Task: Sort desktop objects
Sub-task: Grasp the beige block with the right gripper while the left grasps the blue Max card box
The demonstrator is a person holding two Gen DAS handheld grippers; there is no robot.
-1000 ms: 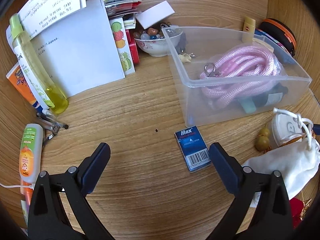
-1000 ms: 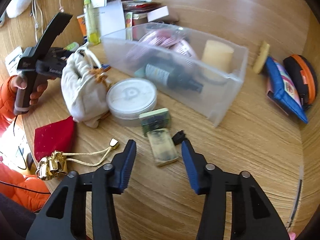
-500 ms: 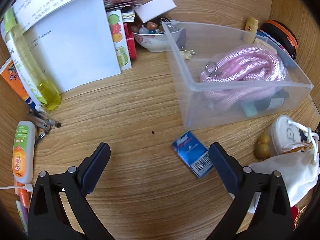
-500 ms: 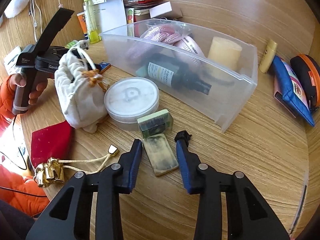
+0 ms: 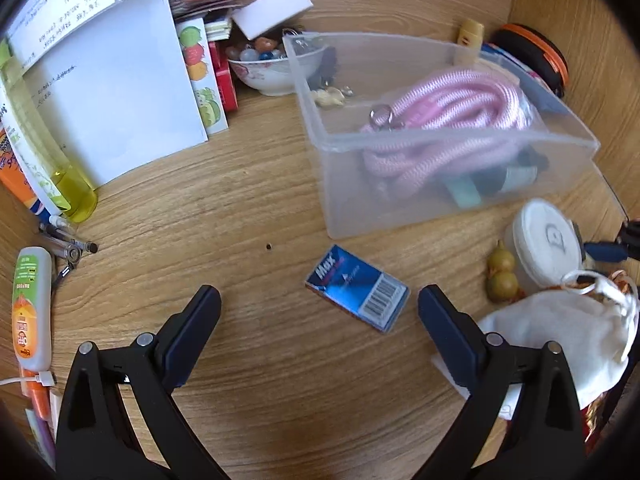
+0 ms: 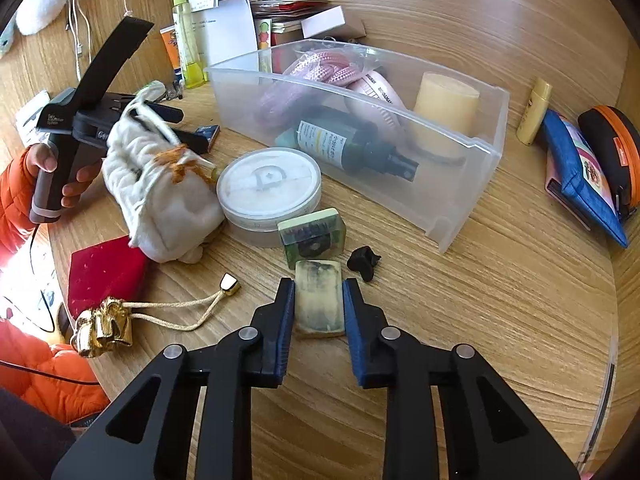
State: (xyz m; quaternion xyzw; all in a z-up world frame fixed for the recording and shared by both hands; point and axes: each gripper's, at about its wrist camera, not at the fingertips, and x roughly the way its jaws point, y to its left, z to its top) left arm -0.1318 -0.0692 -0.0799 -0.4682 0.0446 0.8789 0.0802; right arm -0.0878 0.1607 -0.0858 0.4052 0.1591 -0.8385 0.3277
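Note:
A clear plastic bin (image 6: 460, 208) (image 5: 328, 148) holds a pink rope (image 5: 448, 104), a dark bottle (image 6: 352, 152) and a cream cylinder (image 6: 446, 108). My right gripper (image 6: 319, 300) has its jaws close on both sides of a yellowish flat block (image 6: 319, 304) lying on the desk; contact looks made. A green-edged block (image 6: 314, 236) and a black clip (image 6: 363, 263) lie just beyond. My left gripper (image 5: 320, 312) is open and empty above the desk, with a blue Max box (image 5: 356, 294) between its fingers, nearer the right one.
A white drawstring bag (image 6: 164, 196), round white tub (image 6: 269, 184), red pouch (image 6: 104, 272) and gold ornament (image 6: 102, 326) lie left. Papers (image 5: 112, 80), a yellow bottle (image 5: 60, 176) and a bowl of stones (image 5: 272, 68) stand behind. A blue pouch (image 6: 580, 184) lies right.
My right gripper has moved forward and down and narrowed around the yellowish block. My left gripper has shifted, so the blue box sits more between its fingers.

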